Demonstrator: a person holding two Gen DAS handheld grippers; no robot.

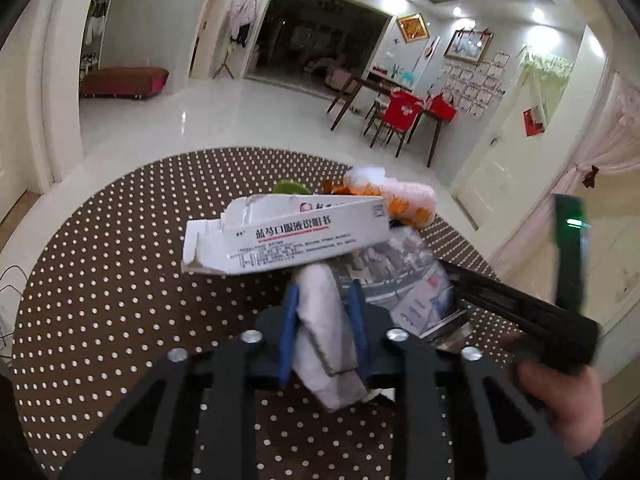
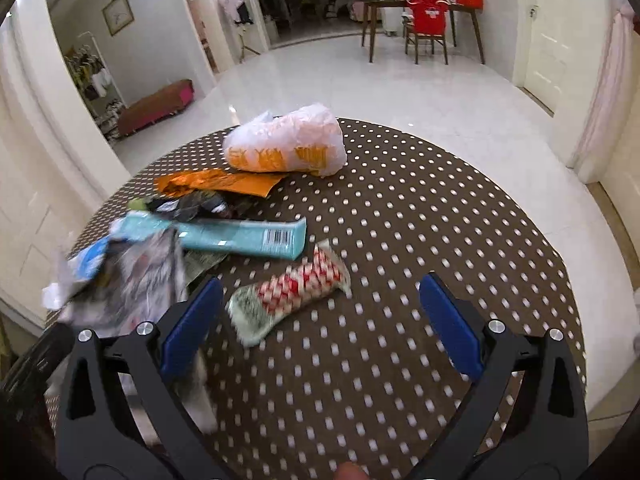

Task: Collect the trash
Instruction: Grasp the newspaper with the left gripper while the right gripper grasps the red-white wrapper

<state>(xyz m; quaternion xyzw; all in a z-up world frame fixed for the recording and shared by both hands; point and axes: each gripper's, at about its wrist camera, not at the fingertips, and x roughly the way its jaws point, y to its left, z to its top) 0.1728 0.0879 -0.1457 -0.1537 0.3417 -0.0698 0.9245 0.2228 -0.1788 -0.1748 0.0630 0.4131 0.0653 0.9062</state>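
Note:
My left gripper (image 1: 323, 292) is shut on a torn white medicine box (image 1: 288, 236) with a crumpled flap between the pads, held above the brown dotted round table (image 1: 120, 280). My right gripper (image 2: 320, 308) is open and empty, low over the table, with a red-and-white checked wrapper (image 2: 296, 288) lying between and just beyond its fingers. A teal carton (image 2: 244, 236), an orange wrapper (image 2: 216, 182), dark wrappers (image 2: 192, 206) and a white-and-orange plastic bag (image 2: 288, 144) lie farther back. A blurred crumpled wrapper (image 2: 128, 280) shows at the left.
The right gripper's black body and the hand holding it (image 1: 560, 380) show at the left wrist view's right. The table's edge (image 2: 560, 240) drops to a white tiled floor. A dining table with chairs (image 2: 428, 12) stands far back.

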